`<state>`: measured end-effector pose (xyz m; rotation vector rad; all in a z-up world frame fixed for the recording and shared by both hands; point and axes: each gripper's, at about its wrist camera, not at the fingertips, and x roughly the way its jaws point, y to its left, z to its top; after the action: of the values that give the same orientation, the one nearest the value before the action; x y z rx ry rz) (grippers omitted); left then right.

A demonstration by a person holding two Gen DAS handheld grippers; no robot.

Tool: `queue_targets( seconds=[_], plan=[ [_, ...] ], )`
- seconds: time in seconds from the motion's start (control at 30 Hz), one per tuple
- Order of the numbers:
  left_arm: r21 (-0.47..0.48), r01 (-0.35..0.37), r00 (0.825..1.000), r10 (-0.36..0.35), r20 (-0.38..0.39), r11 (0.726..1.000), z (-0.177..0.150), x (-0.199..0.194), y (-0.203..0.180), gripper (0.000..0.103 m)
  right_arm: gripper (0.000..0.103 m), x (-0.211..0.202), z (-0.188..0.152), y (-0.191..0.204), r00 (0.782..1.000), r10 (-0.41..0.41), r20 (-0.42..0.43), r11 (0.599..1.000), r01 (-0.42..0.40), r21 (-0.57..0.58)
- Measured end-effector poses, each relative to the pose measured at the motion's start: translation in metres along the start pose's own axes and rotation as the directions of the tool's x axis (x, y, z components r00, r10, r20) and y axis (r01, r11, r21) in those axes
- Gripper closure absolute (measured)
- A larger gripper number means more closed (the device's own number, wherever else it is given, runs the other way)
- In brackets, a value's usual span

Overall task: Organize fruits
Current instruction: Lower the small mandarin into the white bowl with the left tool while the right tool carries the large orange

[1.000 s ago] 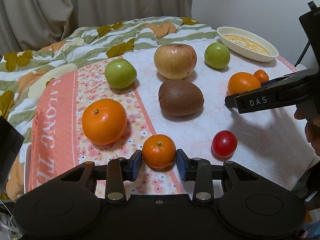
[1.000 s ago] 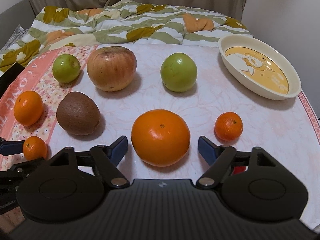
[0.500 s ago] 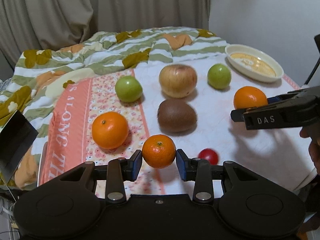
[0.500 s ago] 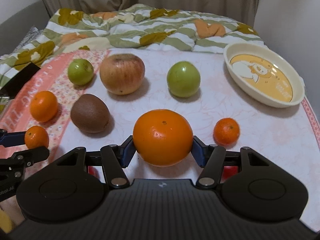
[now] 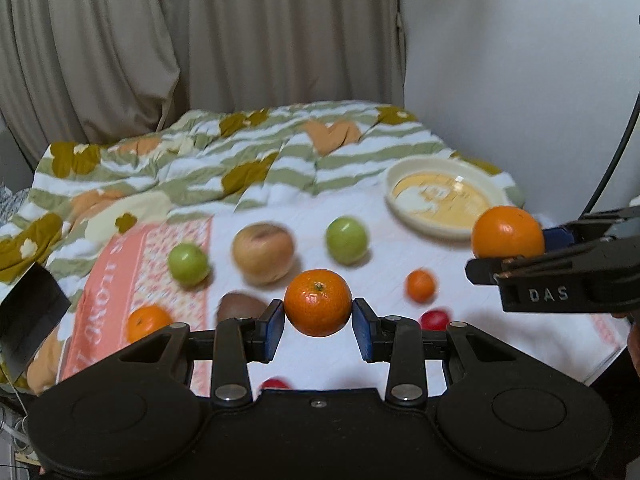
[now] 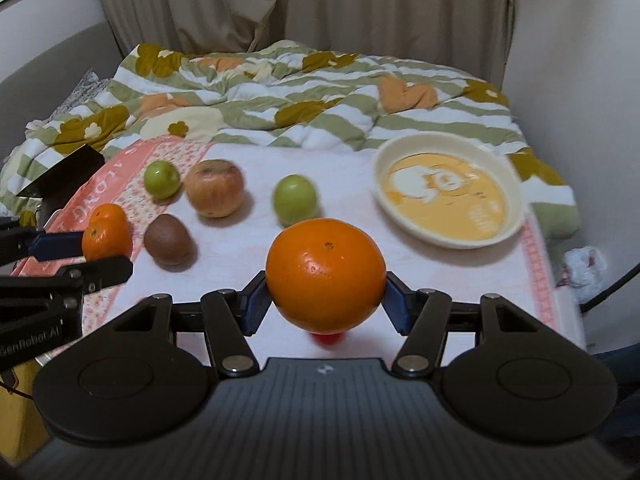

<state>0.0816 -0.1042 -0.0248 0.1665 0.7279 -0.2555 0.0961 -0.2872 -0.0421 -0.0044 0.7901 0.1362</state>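
**Both grippers loaded, fruit held above the table**

Quilt (image 6: 320, 92): striped green and white, bunched behind the table, against the curtain (image 6: 304, 4).

Table (image 6: 344, 184): white cloth, pink floral band on the left side.

Bowl (image 6: 516, 196): cream rim, yellow printed base, far right corner. Nothing in it.

Right gripper (image 6: 326, 300): clenched on the orange (image 6: 326, 274), blue pads pressed to both flanks. Fruit is clear of the cloth. In the left view it sits in front of the bowl's near edge (image 5: 507, 233).

Left gripper (image 5: 318, 318): clenched on the mandarin (image 5: 318, 302), also off the cloth. In the right view the same fruit shows at far left between the pads (image 6: 106, 232).

Apple (image 6: 215, 187): reddish, mid-table. Green fruit on each side, left one (image 6: 161, 179) and right one (image 6: 294, 199); the right one lies between the held orange and the bowl's left side.

Kiwi (image 6: 168, 240): in front of the apple, partly hidden behind the left gripper in the left view.

Second mandarin (image 5: 147, 322), on the floral band, loose.

Smallest mandarin (image 5: 420, 285), right of centre, loose.

Red fruit (image 5: 435, 319): small, blurred; another red patch (image 6: 329, 338) shows under the orange.
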Motion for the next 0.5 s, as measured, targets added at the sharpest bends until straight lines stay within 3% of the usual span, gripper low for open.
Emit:
queue_targets(
  seconds=[0.23,0.5],
  plan=[
    [-0.01,0.008,1.0,-0.008,0.029,1.0,0.032,0.01,-0.052,0.062,0.029,-0.022,0.011,-0.069,1.0,-0.021,0.021,1.0,0.021,-0.001],
    [-0.009,0.043,0.999,-0.043,0.012,0.999,0.07,0.048,-0.089,0.062,0.029,-0.015,0.032,-0.132,0.998,-0.05,0.03,0.999,0.05,0.016]
  ],
)
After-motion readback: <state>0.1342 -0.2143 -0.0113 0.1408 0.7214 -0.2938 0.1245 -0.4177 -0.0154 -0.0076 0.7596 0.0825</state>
